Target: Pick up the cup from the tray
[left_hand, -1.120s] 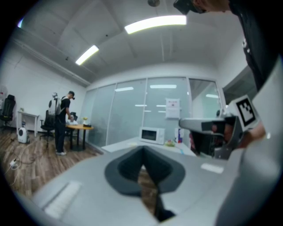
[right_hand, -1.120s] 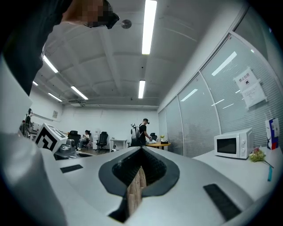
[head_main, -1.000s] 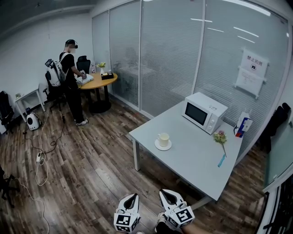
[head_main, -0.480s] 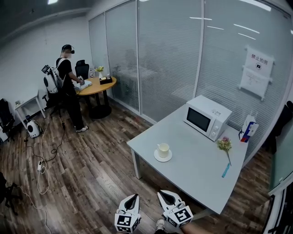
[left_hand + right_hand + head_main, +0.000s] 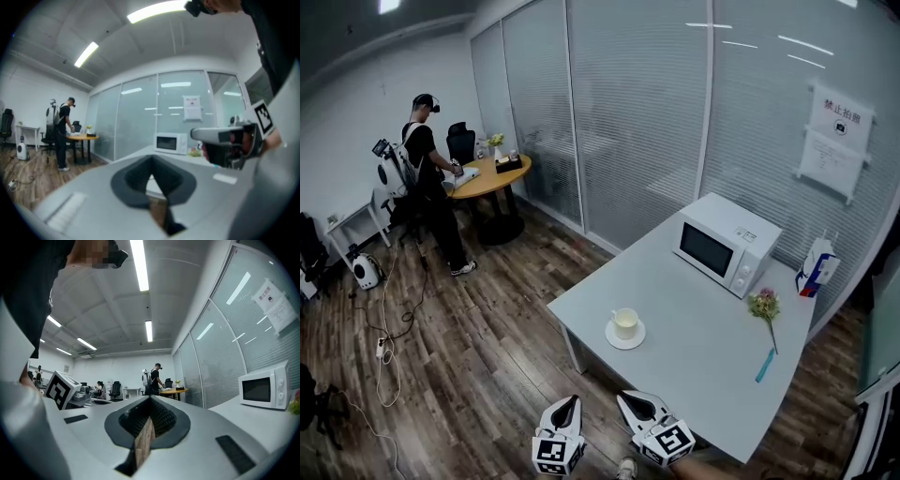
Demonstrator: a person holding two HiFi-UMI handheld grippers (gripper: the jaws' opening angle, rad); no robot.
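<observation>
Cup [image 5: 624, 322] sitting on white saucer [image 5: 625, 337], front-left part of grey table [image 5: 694, 361], microwave [image 5: 727, 244] further back. Down low, well apart from cup: left gripper [image 5: 571, 401] clenched, nothing in it, right gripper [image 5: 628, 399] same, 2 jaws together, empty.

Bright, even light from ceiling strip lights [image 5: 138, 263], streak glare on the glass wall [image 5: 750, 94], fisheye edges bend, foreground blurs.

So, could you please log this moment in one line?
left tool: shut, empty | right tool: shut, empty | cup: on saucer, untouched
</observation>
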